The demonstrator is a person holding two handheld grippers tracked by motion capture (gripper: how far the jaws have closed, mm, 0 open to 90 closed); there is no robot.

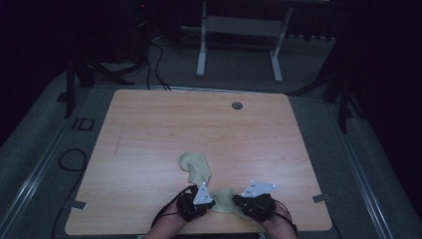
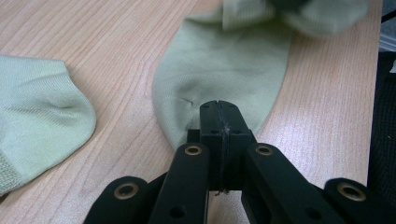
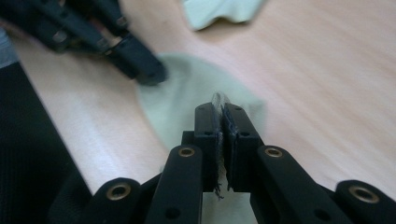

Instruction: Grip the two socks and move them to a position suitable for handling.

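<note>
two socks: both pale green, lying on the wooden table [image 1: 149,129] toward the person's side
near sock [image 1: 226,200]: flat on the table close to the near edge, between the two tools; its rounded end [image 2: 187,112] faces the left tool in the left gripper view, where its far end is bunched and blurred
far sock [image 1: 195,167]: crumpled, a little farther up the table, just beyond the left tool; the high view does not settle whether it touches the near sock; in the left gripper view it lies apart on the left [image 2: 37,107]
left tool [image 1: 213,203]: at the near sock's left end, jaws pressed together; in the left gripper view the tips [image 2: 219,119] sit on the sock's rounded edge and appear to pinch it
right tool [image 1: 235,200]: at the near sock's right end, jaws nearly together; in the right gripper view [image 3: 220,109] a sliver of pale cloth shows between the tips, so it grips the sock's edge
tools to each other: near, facing across the sock; the left tool shows blurred at the upper left of the right gripper view [image 3: 140,65]
hands: the person's hands [image 1: 278,219] come in from the bottom edge, one on each tool
table hole [image 1: 237,105]: a small round hole at the far side of the table, well apart from the socks
</note>
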